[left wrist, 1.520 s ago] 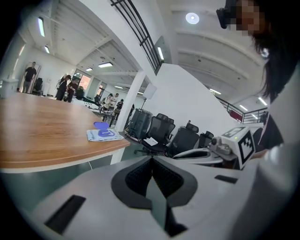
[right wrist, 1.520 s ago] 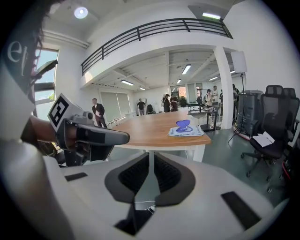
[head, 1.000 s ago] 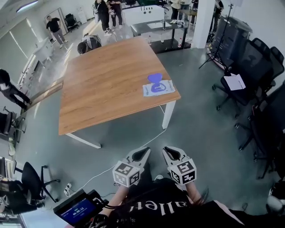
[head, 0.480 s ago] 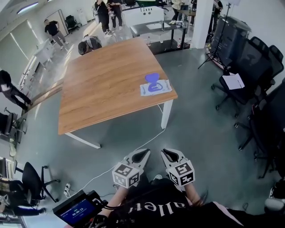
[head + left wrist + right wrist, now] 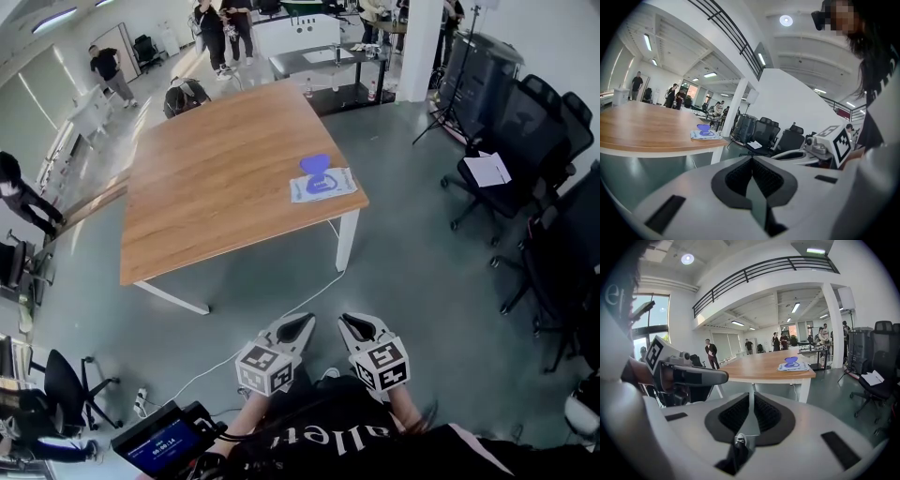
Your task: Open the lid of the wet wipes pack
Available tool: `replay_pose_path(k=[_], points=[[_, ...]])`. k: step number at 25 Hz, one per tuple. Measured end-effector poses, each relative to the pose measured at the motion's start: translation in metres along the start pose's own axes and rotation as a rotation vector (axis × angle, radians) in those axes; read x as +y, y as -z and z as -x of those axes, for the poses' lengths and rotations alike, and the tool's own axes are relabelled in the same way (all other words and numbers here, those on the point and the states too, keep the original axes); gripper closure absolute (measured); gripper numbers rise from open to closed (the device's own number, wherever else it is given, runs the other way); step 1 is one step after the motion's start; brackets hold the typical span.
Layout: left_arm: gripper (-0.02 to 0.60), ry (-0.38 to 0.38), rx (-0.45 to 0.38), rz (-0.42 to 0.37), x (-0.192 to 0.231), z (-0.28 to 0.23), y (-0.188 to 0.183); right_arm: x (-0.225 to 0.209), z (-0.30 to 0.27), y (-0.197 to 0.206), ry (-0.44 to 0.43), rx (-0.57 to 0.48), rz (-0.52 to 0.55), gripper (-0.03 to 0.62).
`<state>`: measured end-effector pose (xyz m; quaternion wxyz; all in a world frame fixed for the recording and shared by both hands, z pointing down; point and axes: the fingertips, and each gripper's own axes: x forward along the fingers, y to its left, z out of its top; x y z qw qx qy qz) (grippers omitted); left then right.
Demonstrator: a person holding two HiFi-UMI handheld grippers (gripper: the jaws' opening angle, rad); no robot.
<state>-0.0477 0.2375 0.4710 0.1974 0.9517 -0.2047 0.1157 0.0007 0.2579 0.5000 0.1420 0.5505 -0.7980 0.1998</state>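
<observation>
Jaws on both sides are sitting clenched tip to tip with nothing between them. That's what we're seeing looking along the left gripper (image 5: 751,159) and along the right gripper (image 5: 750,394). From the head view we're holding the two side by side at the bottom centre of the frame, left gripper (image 5: 306,319) and right gripper (image 5: 345,320) just above our dark shirt (image 5: 328,441), hanging over the grey floor (image 5: 422,281). The wet wipes pack (image 5: 323,185) is lying well apart from them, up in the middle of the frame near the right-hand corner of the wooden worktop (image 5: 206,187), and a blue flap (image 5: 315,165) is standing up off it. Black office chairs (image 5: 525,122) are crowding the right edge, and a few people (image 5: 105,64) are standing around in the upper left.
</observation>
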Motion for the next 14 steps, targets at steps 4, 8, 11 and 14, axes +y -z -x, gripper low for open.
replay_pose_path(k=[4,8,11,14], points=[[0.578,0.003,0.011,-0.004,-0.0033,-0.0031,0.0029,-0.0038,0.0025,0.0015,0.003,0.002,-0.001,0.557],[0.578,-0.002,0.008,0.000,-0.0026,-0.0016,0.0007,-0.0028,0.0031,0.0011,0.000,0.004,-0.001,0.557],[0.578,-0.001,0.008,-0.001,-0.0029,-0.0027,-0.0016,-0.0050,0.0032,-0.0009,0.003,0.003,-0.002,0.557],[0.578,0.000,0.012,-0.001,-0.0034,-0.0053,-0.0016,-0.0085,0.0032,-0.0018,0.005,0.002,-0.003,0.557]])
